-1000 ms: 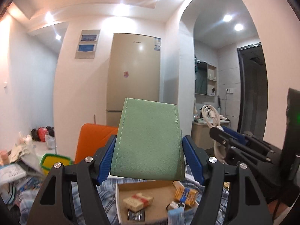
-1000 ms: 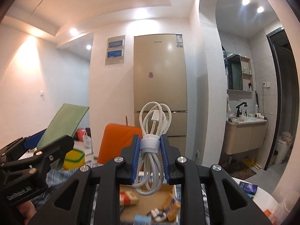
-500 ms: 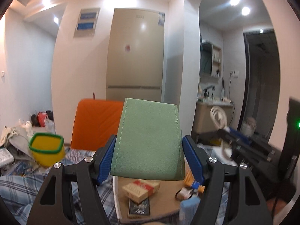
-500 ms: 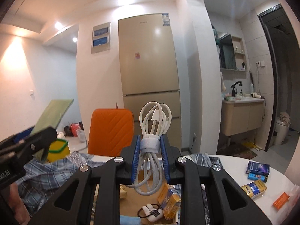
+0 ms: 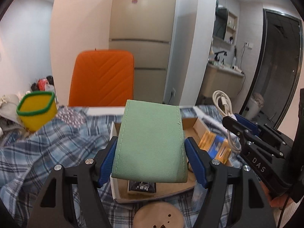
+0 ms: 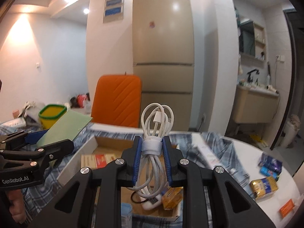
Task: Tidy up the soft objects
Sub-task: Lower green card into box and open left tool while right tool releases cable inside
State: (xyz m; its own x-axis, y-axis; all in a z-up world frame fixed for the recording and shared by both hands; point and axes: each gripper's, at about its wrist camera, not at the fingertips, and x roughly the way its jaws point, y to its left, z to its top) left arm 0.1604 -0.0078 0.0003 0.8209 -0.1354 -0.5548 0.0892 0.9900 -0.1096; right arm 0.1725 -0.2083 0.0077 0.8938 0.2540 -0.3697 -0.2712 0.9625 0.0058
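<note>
My left gripper (image 5: 149,157) is shut on a flat green leather-like pouch (image 5: 150,142) and holds it above an open cardboard box (image 5: 199,125). It also shows at the left of the right wrist view (image 6: 34,146) with the pouch (image 6: 64,127). My right gripper (image 6: 152,152) is shut on a coiled white charging cable (image 6: 157,121) bound with a white strap, held above the same box (image 6: 91,142). In the left wrist view the right gripper (image 5: 241,127) and cable (image 5: 222,102) are at the right.
The box holds small packs, a black card and white earbuds (image 6: 152,203). It sits on a blue plaid cloth (image 5: 47,144). A yellow bin with green rim (image 5: 37,112), an orange chair back (image 5: 102,79), a round beige disc (image 5: 157,216) and small boxes (image 6: 264,186) on the white table are nearby.
Both views have tilted down: the ceiling has left the frame and the box, cloth and table fill more of it. Both grippers keep hold of their objects.
</note>
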